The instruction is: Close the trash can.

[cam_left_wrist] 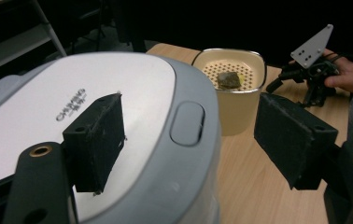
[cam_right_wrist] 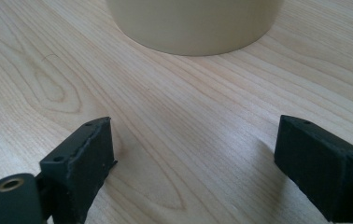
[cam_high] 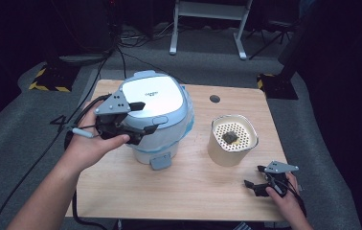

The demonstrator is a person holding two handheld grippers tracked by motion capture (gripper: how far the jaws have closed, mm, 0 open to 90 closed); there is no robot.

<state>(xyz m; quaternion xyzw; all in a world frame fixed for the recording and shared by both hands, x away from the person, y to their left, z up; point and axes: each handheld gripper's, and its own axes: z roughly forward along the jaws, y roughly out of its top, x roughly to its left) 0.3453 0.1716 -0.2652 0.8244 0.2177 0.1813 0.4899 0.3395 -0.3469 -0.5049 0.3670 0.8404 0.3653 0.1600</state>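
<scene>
Left tongs (cam_high: 138, 122) gape astride cooker (cam_high: 157, 115) front rim.

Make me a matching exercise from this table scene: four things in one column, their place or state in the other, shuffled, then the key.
1. rice cooker
2. cream container
3. left claw
4. right claw

A. open, low over bare wood at the table's near edge
B. open, straddling the cooker's front rim
C. lid shut
D. holds a dark lump on a perforated insert

Pairs: 1-C, 2-D, 3-B, 4-A
</scene>
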